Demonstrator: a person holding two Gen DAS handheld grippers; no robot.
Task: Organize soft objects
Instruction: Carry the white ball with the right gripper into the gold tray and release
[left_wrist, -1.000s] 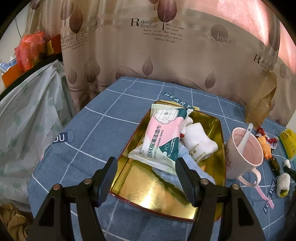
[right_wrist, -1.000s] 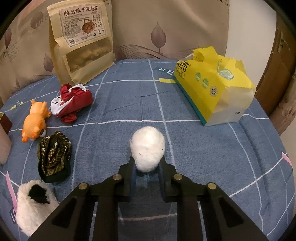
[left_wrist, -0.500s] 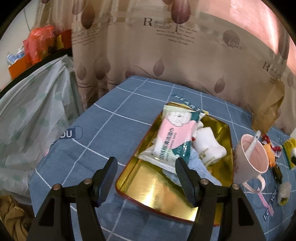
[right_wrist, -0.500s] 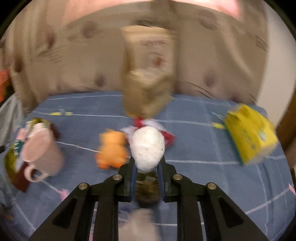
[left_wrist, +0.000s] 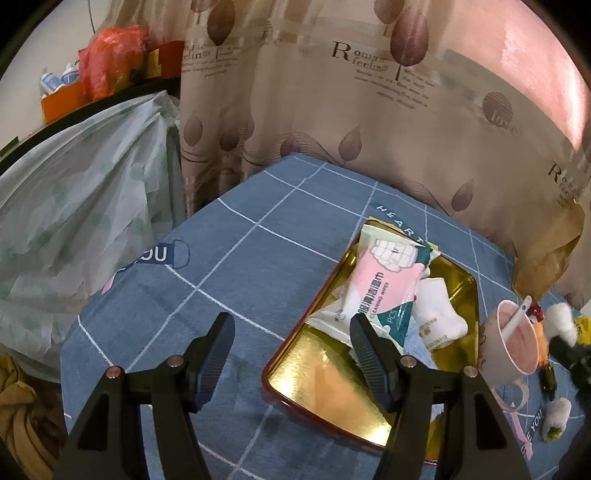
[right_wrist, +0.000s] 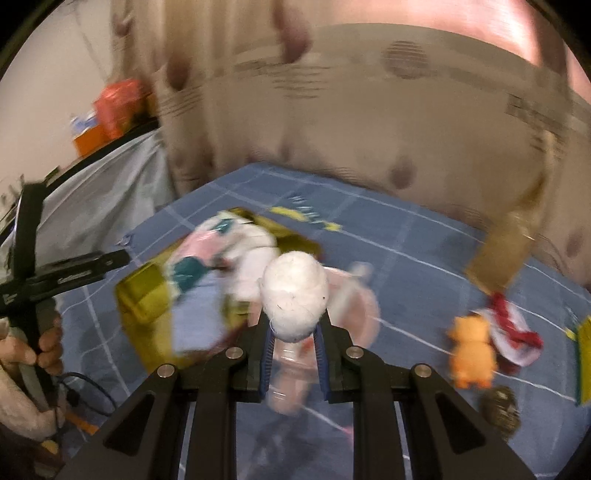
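One white fluffy ball, earlier over bare blue cloth near the yellow box, now hangs mid-frame before the gold tray and pink mug. The right hand-held gripper pinches its lower end; its long axis stands upright. The left hand-held gripper gapes wide, empty, lower centre.

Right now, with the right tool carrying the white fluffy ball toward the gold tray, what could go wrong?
1. The right tool pinches only the bottom of the fluffy ball, so it may slip out in mid-air.
2. The pink cup with its spoon stands beside the gold tray on the approach side; a low pass could knock it.
3. The tray's far half is crowded by the wipes pack; the ball might roll off.
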